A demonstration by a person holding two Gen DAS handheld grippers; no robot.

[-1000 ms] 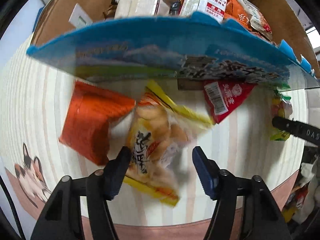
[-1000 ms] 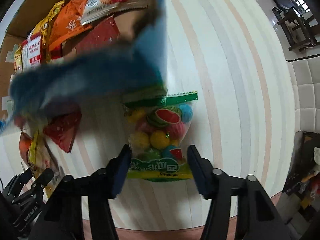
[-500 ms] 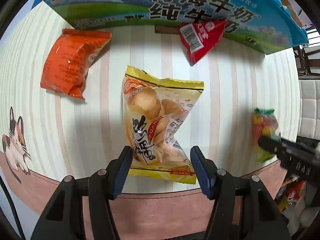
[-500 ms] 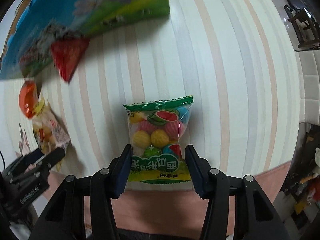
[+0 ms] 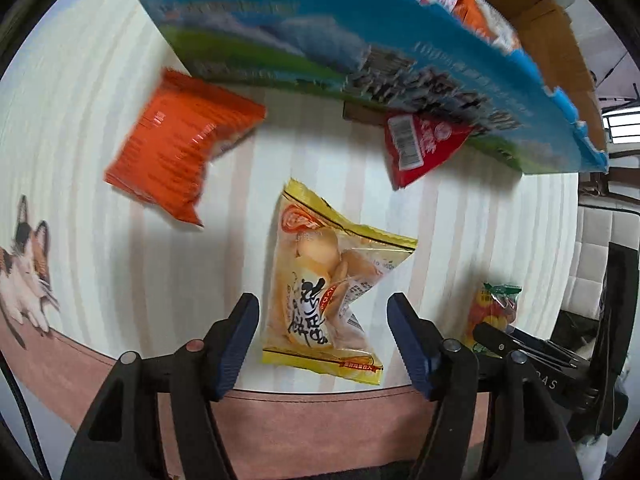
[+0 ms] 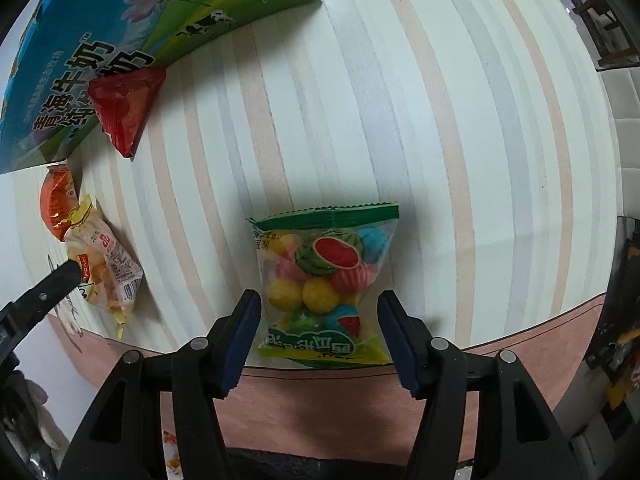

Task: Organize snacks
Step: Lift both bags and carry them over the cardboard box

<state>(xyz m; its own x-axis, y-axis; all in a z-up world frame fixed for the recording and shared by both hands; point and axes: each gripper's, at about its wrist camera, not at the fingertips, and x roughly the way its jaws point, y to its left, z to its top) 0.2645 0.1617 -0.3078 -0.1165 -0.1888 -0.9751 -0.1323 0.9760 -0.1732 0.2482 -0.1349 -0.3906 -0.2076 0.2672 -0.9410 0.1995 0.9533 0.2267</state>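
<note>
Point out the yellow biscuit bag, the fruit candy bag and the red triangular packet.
yellow biscuit bag (image 5: 320, 300): left wrist view, clear middle over the biscuits.
fruit candy bag (image 6: 326, 280): right wrist view, middle, below the watermelon print.
red triangular packet (image 6: 124, 118): right wrist view, centre of foil.

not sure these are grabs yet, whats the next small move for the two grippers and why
Probably lower both and close. The left gripper straddles the yellow biscuit packet, the right gripper the fruit candy bag; both jaws have just been opening, pads clear, and both packets lie flat on the table.

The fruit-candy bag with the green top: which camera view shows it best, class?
The right wrist view: the fruit-candy bag lies whole and sharp in the centre. The left wrist view shows it small at the right edge, partly hidden.
</note>
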